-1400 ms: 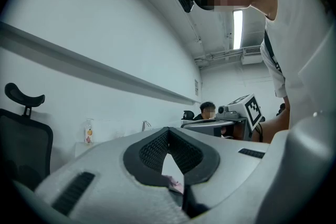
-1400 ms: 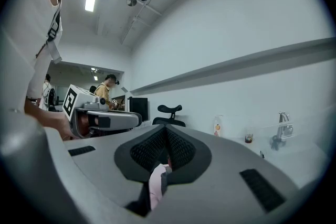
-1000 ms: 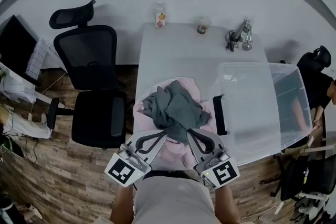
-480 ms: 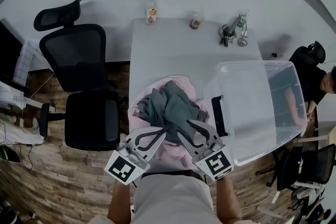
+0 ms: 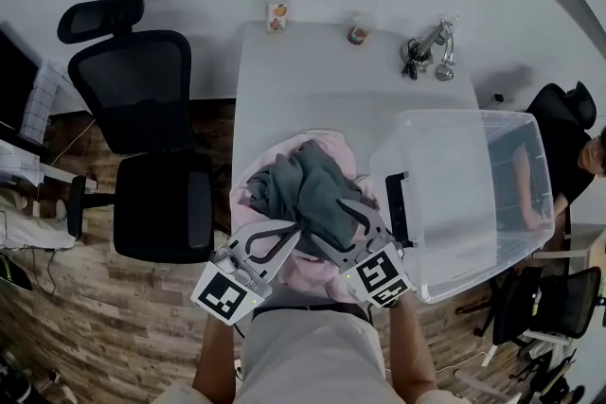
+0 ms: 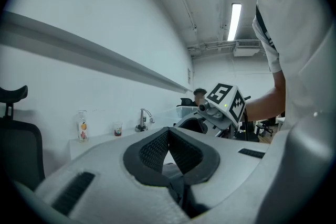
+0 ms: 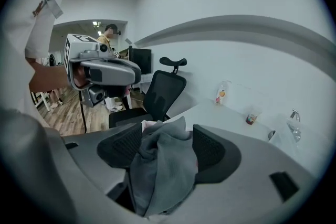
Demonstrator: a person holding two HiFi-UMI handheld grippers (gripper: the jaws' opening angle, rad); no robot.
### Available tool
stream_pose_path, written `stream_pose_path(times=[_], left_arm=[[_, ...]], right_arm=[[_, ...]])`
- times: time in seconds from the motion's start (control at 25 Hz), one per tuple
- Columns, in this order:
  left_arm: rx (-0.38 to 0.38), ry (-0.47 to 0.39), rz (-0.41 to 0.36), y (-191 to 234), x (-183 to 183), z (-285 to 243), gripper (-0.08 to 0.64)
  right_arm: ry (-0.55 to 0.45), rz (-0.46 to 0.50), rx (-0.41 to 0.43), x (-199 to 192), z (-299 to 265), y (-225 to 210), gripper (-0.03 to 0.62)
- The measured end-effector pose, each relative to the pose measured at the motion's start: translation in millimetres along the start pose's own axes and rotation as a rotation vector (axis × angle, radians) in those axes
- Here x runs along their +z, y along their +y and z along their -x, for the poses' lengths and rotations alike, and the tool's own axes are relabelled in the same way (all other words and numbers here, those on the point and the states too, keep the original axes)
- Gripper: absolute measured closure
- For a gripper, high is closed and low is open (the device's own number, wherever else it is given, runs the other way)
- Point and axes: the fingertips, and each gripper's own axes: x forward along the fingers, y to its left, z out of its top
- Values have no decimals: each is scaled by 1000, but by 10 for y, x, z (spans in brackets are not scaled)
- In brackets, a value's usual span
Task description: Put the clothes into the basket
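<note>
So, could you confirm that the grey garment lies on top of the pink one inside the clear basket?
Not quite. The grey garment does lie on top of the pink one, but both are on the white table, beside the clear basket, not inside it. The head view shows this.

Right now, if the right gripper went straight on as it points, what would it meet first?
The grey garment: it already sits between the right gripper's jaws, which have just been opening. Pink cloth lies beneath, probably next.
</note>
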Motion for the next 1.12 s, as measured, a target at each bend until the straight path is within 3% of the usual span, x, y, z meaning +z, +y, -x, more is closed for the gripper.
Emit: stream_pose_path(times=[0.24,0.48,0.84,1.0,1.12], left_arm=[[33,22,17,47,-83,-38,555],[35,53,22,79,-194,-97,555],[13,77,32,77,-286,-204,555],[-14,97,-1,54,-363,-252,555],[-12,103,16,57,-370,-261,555]], right_arm=[[131,55,89,-340,-252,56,242],[250,79,145,-689,-493,73,128],[284,45,184,-948,-674,80,33],[306,23,194,-1105,-780,54,19],[321,2,206,-1215,-882,49,17]])
